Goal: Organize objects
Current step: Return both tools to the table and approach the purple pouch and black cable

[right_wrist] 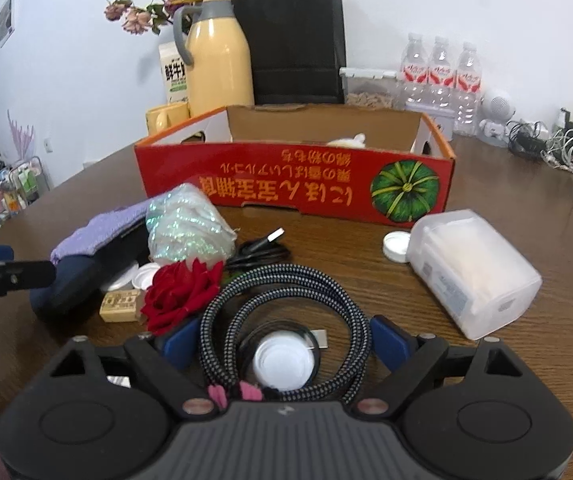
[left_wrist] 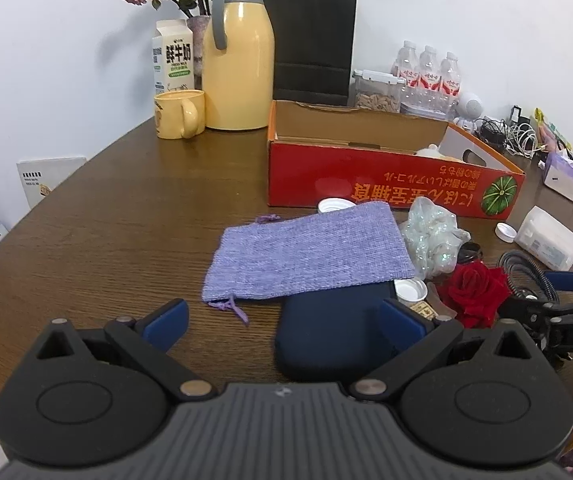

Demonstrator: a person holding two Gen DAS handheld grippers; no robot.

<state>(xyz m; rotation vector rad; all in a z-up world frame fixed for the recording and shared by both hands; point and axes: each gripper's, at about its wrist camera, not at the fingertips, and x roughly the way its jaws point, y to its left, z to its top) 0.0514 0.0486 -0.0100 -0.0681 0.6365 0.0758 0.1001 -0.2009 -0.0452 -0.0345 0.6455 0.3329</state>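
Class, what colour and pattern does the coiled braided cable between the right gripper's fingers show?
The coiled braided cable is black-and-white speckled weave, clearest in the right wrist view.

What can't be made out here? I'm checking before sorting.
- Red box contents: both views, front wall hides all but a pale scrap.
- Navy pouch: left wrist view, partly under the purple cloth.
- Braided cable ends: right wrist view, under the gripper body.
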